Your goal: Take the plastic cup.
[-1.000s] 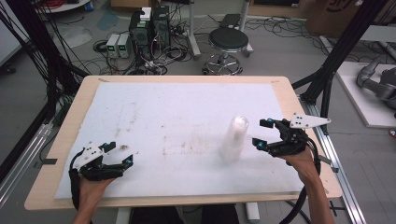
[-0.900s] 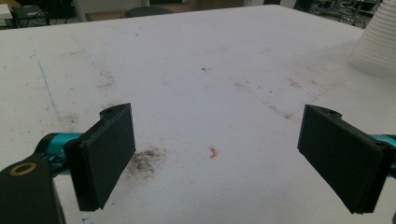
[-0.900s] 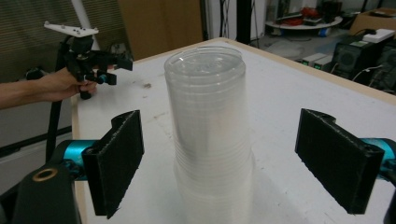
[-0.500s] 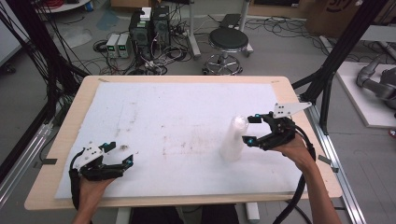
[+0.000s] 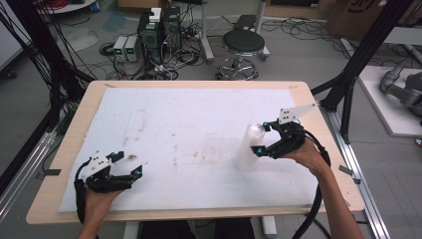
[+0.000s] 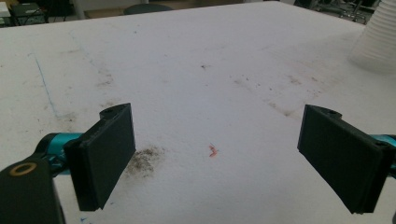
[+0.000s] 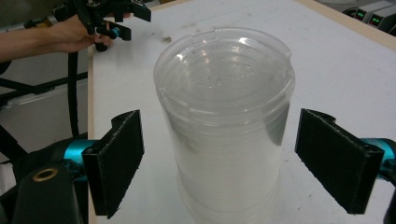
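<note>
A tall stack of clear plastic cups (image 5: pixel 250 148) stands upside down on the white mat (image 5: pixel 189 124), right of centre. In the right gripper view the stack (image 7: pixel 229 126) rises between the two black pads with a gap on each side. My right gripper (image 5: pixel 262 137) is open and reaches the stack's upper part from the right. My left gripper (image 5: pixel 128 165) rests low on the mat at the front left, open, with nothing between its pads (image 6: pixel 105 156). From the left gripper view the stack's base (image 6: pixel 378 39) shows far off at the top right.
The mat carries dirty smudges (image 6: pixel 144 161) and a small red mark (image 6: pixel 213 150). The wooden table edge (image 5: pixel 199 213) runs along the front. Beyond the table stand a stool (image 5: pixel 243 45), computer boxes (image 5: pixel 157 30) and cables on the floor. Black frame posts (image 5: pixel 358 64) flank the table.
My right gripper has moved left toward the cup stack until its jaws flank the top. The left gripper and the stack have stayed put.
</note>
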The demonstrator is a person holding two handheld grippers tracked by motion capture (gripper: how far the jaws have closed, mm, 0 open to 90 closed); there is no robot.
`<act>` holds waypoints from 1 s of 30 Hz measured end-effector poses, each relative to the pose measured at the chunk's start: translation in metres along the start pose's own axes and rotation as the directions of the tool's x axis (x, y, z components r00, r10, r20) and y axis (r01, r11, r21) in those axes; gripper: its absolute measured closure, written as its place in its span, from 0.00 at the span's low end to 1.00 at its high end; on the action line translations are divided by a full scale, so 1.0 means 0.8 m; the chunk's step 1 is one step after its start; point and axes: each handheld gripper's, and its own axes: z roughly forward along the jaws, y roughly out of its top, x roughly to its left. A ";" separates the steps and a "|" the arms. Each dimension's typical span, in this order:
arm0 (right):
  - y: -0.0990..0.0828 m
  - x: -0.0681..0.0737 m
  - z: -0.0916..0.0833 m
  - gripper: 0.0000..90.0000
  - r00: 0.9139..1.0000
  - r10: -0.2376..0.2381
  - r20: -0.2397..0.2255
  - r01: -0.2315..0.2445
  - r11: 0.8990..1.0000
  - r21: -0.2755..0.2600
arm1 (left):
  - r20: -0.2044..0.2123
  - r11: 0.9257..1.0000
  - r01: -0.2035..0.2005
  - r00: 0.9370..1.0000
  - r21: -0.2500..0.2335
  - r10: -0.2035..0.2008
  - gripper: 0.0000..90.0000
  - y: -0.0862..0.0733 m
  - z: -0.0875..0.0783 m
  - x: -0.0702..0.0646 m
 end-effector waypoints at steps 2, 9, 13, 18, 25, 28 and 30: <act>0.000 -0.001 0.005 0.17 1.000 0.001 -0.007 -0.001 1.000 0.018 | 0.000 1.000 0.001 1.000 -0.001 -0.001 0.12 0.000 0.000 0.000; 0.000 -0.003 0.013 0.17 1.000 -0.001 -0.007 0.002 0.999 0.032 | 0.000 1.000 -0.001 1.000 0.003 0.001 0.12 0.000 0.000 0.000; -0.001 -0.004 0.017 0.19 1.000 0.002 -0.017 -0.001 1.000 0.031 | 0.000 1.000 -0.003 1.000 0.002 0.003 0.12 0.000 0.000 0.000; -0.001 -0.005 0.020 0.22 1.000 0.000 -0.022 0.001 0.999 0.036 | 0.001 1.000 -0.001 1.000 0.003 0.001 0.12 0.000 0.000 0.000; -0.002 -0.008 0.019 0.28 1.000 -0.005 -0.030 0.006 0.999 0.040 | 0.002 1.000 -0.001 1.000 0.006 0.001 0.12 0.000 0.001 0.000; -0.002 -0.008 0.019 0.28 1.000 -0.004 -0.031 0.005 0.999 0.039 | 0.002 1.000 -0.002 1.000 0.006 0.002 0.12 0.000 0.001 0.000; -0.003 -0.008 0.019 0.29 1.000 0.006 -0.029 -0.005 0.999 0.049 | 0.003 1.000 -0.001 1.000 0.006 0.001 0.12 0.000 0.001 -0.001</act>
